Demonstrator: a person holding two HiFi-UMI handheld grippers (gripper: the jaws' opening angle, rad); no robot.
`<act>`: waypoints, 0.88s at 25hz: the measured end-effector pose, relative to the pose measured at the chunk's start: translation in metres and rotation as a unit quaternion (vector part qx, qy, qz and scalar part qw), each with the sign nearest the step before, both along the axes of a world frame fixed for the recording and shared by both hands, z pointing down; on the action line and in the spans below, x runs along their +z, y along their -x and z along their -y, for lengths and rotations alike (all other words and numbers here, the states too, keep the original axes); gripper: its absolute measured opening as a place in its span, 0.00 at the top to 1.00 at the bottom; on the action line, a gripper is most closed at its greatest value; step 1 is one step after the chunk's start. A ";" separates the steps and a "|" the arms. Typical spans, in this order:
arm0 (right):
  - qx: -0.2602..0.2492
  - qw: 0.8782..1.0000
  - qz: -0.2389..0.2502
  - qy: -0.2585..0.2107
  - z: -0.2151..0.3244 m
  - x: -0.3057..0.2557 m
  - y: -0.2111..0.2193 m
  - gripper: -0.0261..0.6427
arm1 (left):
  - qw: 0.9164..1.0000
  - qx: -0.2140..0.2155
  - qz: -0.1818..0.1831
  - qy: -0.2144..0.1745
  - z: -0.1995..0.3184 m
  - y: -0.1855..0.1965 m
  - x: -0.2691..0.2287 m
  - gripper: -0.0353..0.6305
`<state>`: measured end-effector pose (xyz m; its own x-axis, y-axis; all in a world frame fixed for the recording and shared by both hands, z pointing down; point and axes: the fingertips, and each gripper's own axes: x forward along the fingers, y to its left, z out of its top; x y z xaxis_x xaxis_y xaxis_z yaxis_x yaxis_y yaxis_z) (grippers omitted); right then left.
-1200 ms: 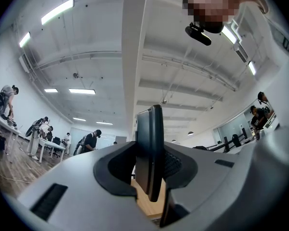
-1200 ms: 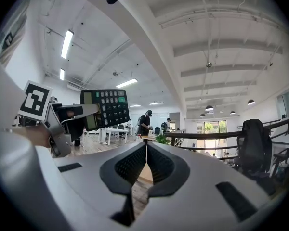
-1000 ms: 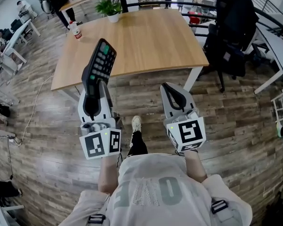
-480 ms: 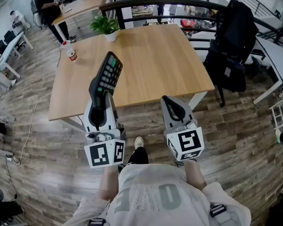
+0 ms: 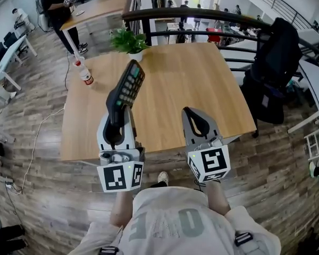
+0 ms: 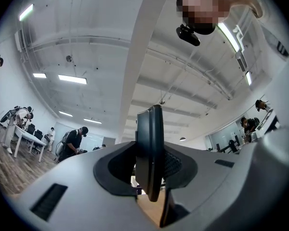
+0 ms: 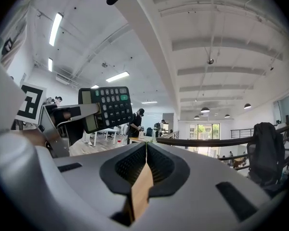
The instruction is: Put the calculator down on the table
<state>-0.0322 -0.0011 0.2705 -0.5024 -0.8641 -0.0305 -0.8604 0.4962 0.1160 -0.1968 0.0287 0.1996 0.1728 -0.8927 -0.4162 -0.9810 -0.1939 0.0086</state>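
A black calculator [image 5: 126, 87] with a green key stands tilted up and away over the near part of the wooden table [image 5: 191, 89]. My left gripper [image 5: 117, 110] is shut on its lower end. In the left gripper view the calculator [image 6: 151, 158] shows edge-on between the pads. From the right gripper view the calculator [image 7: 106, 108] appears at the left with its keys facing me. My right gripper [image 5: 193, 115] is shut with nothing in it, level over the table's near edge. In its own view the right gripper [image 7: 145, 150] shows its pads pressed together.
A potted plant [image 5: 129, 41] stands at the table's far edge and a bottle [image 5: 85, 74] near its left edge. A chair draped with a black coat [image 5: 274, 62] sits at the right. A railing [image 5: 202, 16] runs behind the table. A person [image 5: 56, 1] stands at another desk, far left.
Both grippers and the calculator have moved forward: they were over the floor in front of the table and now hang over its near edge. Neither grip has changed.
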 end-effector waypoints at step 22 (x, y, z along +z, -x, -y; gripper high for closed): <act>-0.003 0.999 -0.021 0.030 0.135 0.013 0.016 0.93 | 0.998 -0.005 -0.021 0.051 0.130 0.015 0.031 0.78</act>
